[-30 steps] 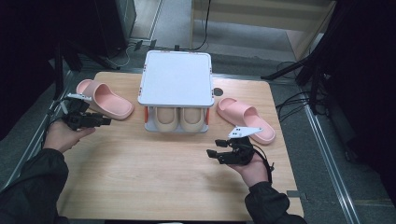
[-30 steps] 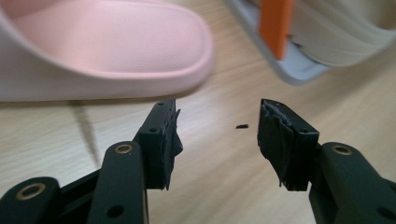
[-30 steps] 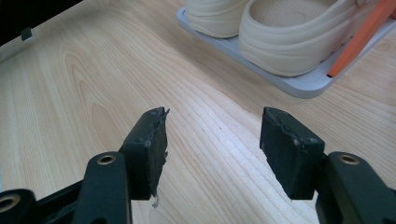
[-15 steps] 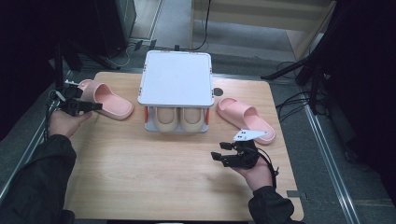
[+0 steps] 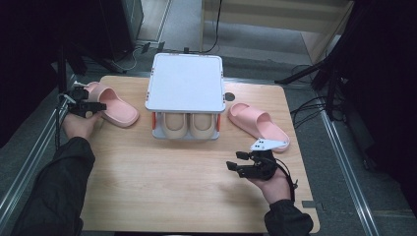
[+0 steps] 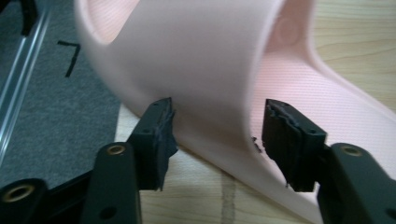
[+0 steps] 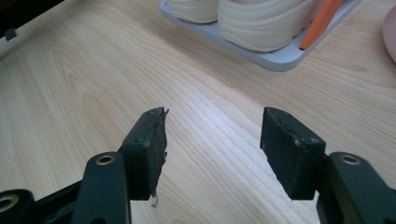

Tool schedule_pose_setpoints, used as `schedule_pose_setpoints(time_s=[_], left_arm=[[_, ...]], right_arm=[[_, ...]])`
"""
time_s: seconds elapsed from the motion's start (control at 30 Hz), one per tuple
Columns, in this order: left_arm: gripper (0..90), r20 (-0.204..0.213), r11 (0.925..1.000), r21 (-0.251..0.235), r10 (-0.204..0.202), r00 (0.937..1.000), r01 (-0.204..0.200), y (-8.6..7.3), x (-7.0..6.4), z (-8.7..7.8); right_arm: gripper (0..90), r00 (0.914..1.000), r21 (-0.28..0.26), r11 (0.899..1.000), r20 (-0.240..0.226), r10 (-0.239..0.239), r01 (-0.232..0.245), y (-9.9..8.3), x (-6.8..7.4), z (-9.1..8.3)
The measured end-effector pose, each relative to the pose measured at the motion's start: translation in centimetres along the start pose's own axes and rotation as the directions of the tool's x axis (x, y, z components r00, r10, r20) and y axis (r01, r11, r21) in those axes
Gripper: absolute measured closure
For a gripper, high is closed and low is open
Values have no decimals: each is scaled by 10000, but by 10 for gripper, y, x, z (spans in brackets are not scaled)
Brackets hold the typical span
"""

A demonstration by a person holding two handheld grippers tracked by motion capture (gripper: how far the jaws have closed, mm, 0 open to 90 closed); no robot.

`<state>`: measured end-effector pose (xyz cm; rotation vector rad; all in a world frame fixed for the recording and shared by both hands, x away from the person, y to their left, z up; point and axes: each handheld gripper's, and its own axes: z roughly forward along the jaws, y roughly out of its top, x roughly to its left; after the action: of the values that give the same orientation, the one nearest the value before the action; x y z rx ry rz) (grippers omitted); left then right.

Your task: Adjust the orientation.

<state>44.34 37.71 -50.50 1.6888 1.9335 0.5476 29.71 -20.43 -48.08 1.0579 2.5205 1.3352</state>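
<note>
The left claw (image 5: 93, 106) sits at the counter's (image 5: 162, 187) left edge with its jaws wide, straddling the strap of the left pink slipper (image 6: 210, 70), probably so it can close on the thickest, easiest part to lift. The right claw (image 5: 241, 163) hovers wide and empty over bare wood, near the other pink slipper (image 5: 258, 125). Between them, a white rack (image 5: 184, 81) already shelters a beige pair (image 5: 189, 125) on its lower tier.

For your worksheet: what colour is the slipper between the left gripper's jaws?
Pale pink slipper, clearest in the left gripper view.
</note>
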Motion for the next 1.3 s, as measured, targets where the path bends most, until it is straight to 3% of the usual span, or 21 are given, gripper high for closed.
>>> schedule_pose_setpoints(time_s=[0.1,0.33,0.43,0.5,0.63,0.73,0.87,0.9,0.93,1.03,1.17,1.3], left_arm=[[518,-56,9999,-140,48,10000,-48,0,2,1],[766,22,9999,-128,-25,10000,25,1,9,-1],[810,56,10000,3,-5,10000,5,1,12,-3],[844,-155,9995,25,306,9994,-305,0,13,-4],[853,225,9999,83,-70,9997,68,1,20,-8],[853,314,10000,17,-79,9995,79,1,21,-11],[853,542,9999,-17,120,9985,-120,4,20,-20],[853,633,9990,65,432,9971,-437,6,18,-26],[853,633,9990,65,432,9971,-437,6,18,-26],[853,756,9937,73,1108,9910,-1117,7,7,-42],[852,819,9896,52,1430,9863,-1439,6,0,-54],[852,1157,9855,-235,1697,9787,-1681,-5,-6,-73]], right_arm=[[412,10000,19,10000,8,-81,81,0,-1,0],[412,9997,95,9998,171,-172,170,0,-2,-3],[411,9994,108,9995,171,-315,313,1,-2,-1],[410,9990,236,9990,222,-389,384,0,-1,0],[410,9991,157,9992,217,-374,370,0,-3,-1],[410,9993,137,9995,244,-277,274,0,-4,-2],[410,9994,128,9996,257,-235,232,0,-5,-1],[410,9994,94,9997,233,-242,240,1,-5,-1],[410,9994,94,9997,233,-242,240,1,-5,-1],[410,9994,120,9996,208,-277,274,2,-4,0],[409,9992,146,9993,191,-337,335,4,-4,2],[408,9991,155,9991,120,-403,401,7,-4,5]])
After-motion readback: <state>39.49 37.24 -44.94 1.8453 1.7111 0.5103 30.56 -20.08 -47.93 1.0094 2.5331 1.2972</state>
